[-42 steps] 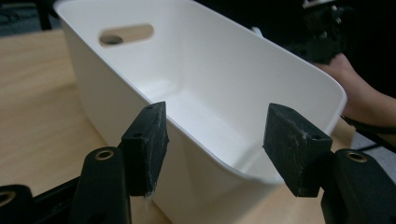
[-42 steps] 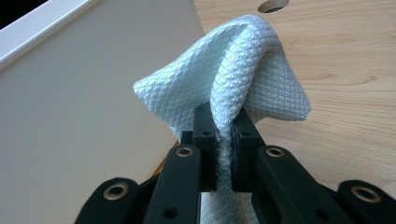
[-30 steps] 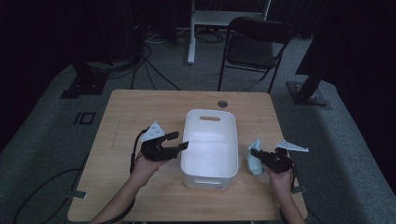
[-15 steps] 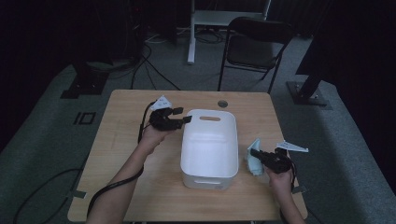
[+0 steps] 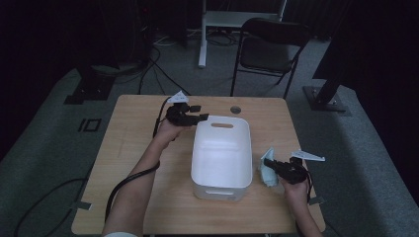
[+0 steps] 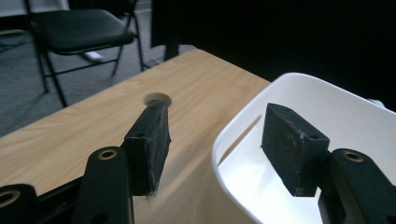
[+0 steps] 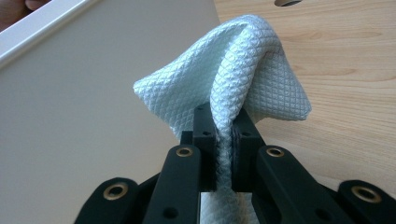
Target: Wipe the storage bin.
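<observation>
Beside bin's right wall: one pale cloth [image 7: 233, 79], pinched tight in right tool [image 7: 229, 135], hanging just above tabletop [image 5: 138, 148]. One white bin [image 5: 222, 153] mid-tabletop. Left tool [image 6: 215, 140] unclenched, straddling bin's far left rim, nothing gripped. Risks: bin tipping or sliding if rim pinch shallow; cloth slipping from narrow fold. Count: one cloth, one bin, two tools.

Cloth's [image 7: 224, 88] lower end behind jaws

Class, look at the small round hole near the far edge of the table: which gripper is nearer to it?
Left. The left gripper is at the tub's far left corner, just left of the hole. The right gripper holds a cloth beside the tub's near right side.
</observation>
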{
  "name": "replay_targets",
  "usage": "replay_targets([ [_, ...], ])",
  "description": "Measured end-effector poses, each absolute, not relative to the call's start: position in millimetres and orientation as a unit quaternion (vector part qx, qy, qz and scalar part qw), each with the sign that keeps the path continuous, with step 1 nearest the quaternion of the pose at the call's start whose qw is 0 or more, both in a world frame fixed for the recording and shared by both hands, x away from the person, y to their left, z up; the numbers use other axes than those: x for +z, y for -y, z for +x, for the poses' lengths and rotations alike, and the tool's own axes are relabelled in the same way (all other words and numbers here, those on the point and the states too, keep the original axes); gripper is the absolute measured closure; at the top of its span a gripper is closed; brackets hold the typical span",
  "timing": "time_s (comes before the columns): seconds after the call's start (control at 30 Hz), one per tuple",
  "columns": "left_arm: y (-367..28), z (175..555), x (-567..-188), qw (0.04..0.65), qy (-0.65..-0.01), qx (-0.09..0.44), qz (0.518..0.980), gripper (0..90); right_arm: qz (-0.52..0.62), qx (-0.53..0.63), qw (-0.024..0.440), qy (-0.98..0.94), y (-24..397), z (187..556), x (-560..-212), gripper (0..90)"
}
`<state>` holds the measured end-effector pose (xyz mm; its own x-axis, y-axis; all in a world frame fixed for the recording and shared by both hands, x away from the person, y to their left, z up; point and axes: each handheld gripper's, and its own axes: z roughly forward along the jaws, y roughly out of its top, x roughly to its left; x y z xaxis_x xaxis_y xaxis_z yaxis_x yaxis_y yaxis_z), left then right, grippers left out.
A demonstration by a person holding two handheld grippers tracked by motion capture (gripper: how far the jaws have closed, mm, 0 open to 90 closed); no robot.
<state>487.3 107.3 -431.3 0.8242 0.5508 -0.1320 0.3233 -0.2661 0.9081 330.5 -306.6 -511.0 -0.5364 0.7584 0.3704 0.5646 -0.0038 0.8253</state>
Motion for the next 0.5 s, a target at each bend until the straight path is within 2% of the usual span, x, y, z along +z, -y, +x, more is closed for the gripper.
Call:
replay_targets([
  [0.1, -102, 490, -434, 0.537, -0.272, 0.101, 0.792, 44.8, 0.473, 0.528, 0.090, -0.699, 307, 330, -511, 83.6],
  [0.27, -95, 494, -436, 0.531, -0.256, 0.090, 0.803, 58.9, 0.474, 0.529, 0.089, -0.698, 309, 330, -512, 83.6],
  [0.5, -88, 499, -438, 0.514, -0.247, 0.083, 0.817, 70.2, 0.475, 0.529, 0.089, -0.698, 310, 330, -512, 83.6],
])
